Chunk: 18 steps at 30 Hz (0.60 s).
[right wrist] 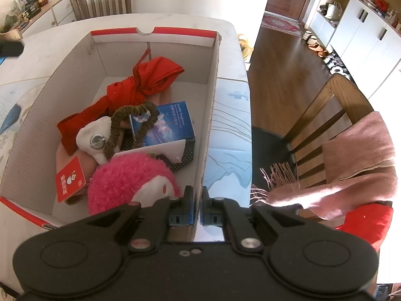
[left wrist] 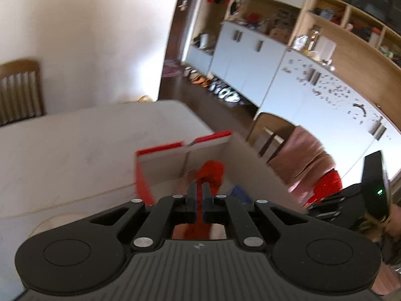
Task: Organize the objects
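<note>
An open cardboard box (right wrist: pixel 211 100) with red rims stands on the table (right wrist: pixel 230 130). Inside lie a knotted red cloth (right wrist: pixel 150 80), a blue carton (right wrist: pixel 165 123), a pink plush toy (right wrist: pixel 125 175), a white soft item (right wrist: pixel 92 133), an olive elastic loop (right wrist: pixel 117 123) and a red tag (right wrist: pixel 70 180). My right gripper (right wrist: pixel 198 193) is shut on the box's right wall near its front corner. My left gripper (left wrist: pixel 199 188) is shut above the box (left wrist: pixel 208 139), with a thin red strip (left wrist: pixel 198 228) between its pads. Blur hides what the strip belongs to. The red cloth (left wrist: pixel 211 173) lies just beyond.
A wooden chair (right wrist: pixel 333 115) draped with a pink fringed scarf (right wrist: pixel 351 155) stands close on the right. Another chair (right wrist: pixel 102 0) is behind the table. White cupboards (right wrist: pixel 363 32) and shoes (right wrist: pixel 325 52) line the far wall. A black object (right wrist: pixel 10 49) sits at the left edge.
</note>
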### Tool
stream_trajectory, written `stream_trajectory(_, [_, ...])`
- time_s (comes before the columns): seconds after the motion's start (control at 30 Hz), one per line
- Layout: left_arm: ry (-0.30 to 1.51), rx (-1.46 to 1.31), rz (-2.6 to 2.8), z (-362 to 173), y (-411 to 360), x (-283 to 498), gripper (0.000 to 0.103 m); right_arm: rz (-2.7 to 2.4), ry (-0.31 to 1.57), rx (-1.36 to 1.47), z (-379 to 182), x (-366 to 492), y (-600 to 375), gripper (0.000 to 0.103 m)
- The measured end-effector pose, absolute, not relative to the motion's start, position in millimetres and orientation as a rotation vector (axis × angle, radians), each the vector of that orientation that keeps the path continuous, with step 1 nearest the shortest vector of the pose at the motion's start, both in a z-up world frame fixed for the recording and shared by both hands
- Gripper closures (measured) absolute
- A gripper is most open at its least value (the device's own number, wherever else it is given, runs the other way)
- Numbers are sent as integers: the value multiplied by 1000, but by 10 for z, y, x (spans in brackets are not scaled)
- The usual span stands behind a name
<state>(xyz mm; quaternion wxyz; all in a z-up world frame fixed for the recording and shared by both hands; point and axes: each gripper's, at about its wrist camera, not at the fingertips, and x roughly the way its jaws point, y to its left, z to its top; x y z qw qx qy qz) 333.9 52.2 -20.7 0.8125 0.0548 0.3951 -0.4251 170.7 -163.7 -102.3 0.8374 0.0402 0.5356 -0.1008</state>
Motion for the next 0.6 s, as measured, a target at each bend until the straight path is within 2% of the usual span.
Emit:
stream_trajectory(0.2, [892,165,-808,-444,837,3405,100,-211,1135,84,-1021,1694,-1642,99])
stream_trajectory(0.33, [941,178,-765,-626,992,3464,96,-210,1135,83,-1019,1687,-1645,99])
stream_trajectory(0.4, [968,205,-757,-728,1026,3487,88,-210,1135,85,-1020,1688,-1645,99])
stream_trajectory(0.47, [983,247,-749,-826,1023,3482,68,-210,1135,84,-1019,1687,-1644,99])
stream_trajectory(0.5, [991,262,-752,-881,1023,3481,62,-210,1135,83,-1019,1688,-1643,99])
stream_trajectory(0.53, [995,279,-748,-933,1022,3477,48,-210,1135,83,-1019,1687,-1645,98])
stream_trajectory(0.57, [996,293,-744,-982,1013,3469,41,-210,1135,83,-1019,1687,-1645,98])
stream_trajectory(0.6, [998,306,-747,-1030,1012,3465,41,-210,1135,83,-1019,1688,-1644,98])
